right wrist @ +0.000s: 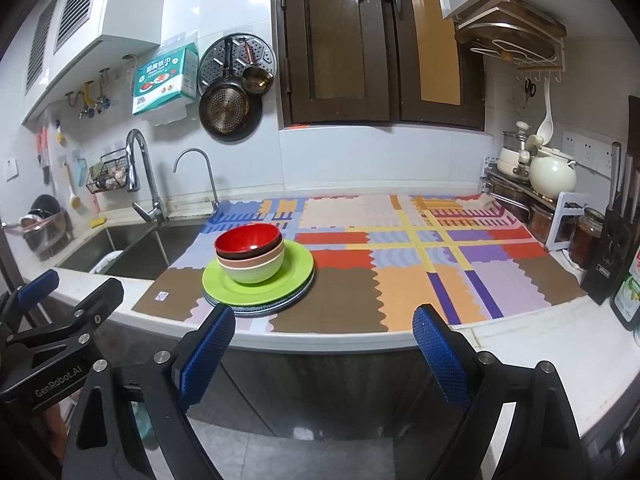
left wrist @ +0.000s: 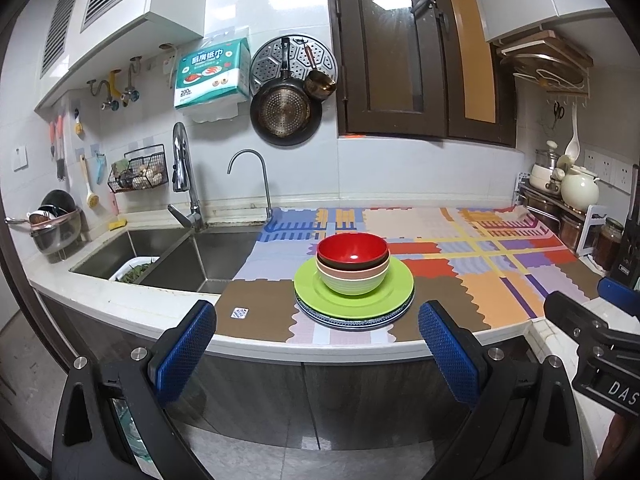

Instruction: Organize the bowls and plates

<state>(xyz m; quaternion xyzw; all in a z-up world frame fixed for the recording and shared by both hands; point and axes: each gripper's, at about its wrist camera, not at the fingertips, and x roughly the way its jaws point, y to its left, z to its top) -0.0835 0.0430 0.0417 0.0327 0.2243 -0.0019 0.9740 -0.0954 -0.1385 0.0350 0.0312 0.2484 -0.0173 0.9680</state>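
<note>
My left claw (left wrist: 318,354) stands wide open with nothing between its blue pads, and my right claw (right wrist: 324,354) is the same: wide, empty, gripping nothing. Both hang off the front edge of the table (left wrist: 120,300), short of it, tilted a little down.

Straight ahead of my left claw, a little past the table edge, sits the whole lot in one pile. The plates (left wrist: 354,312) lie stacked at the bottom, a green plate (left wrist: 312,290) on top and darker, patterned rims showing under it; how many there are I cannot tell. On the green plate the bowls (left wrist: 353,268) are nested: a pale green bowl (left wrist: 354,284) lowest, then a pink rim, a dark rim, and a red bowl (left wrist: 352,250) uppermost. From my right claw the same pile lies ahead and to the left (right wrist: 258,268), near my left finger. The pile rests on a patchwork mat (left wrist: 480,272), with the sink (left wrist: 168,256) ahead and to the left of my left claw.

As I judge it, the sorting looks done or very nearly so: like is stacked with like, nothing lies loose on the mat, and neither claw touches the pile. If anything is left, it may be lifting the bowls off the plates, or moving the pile elsewhere; I cannot tell which is wanted.
</note>
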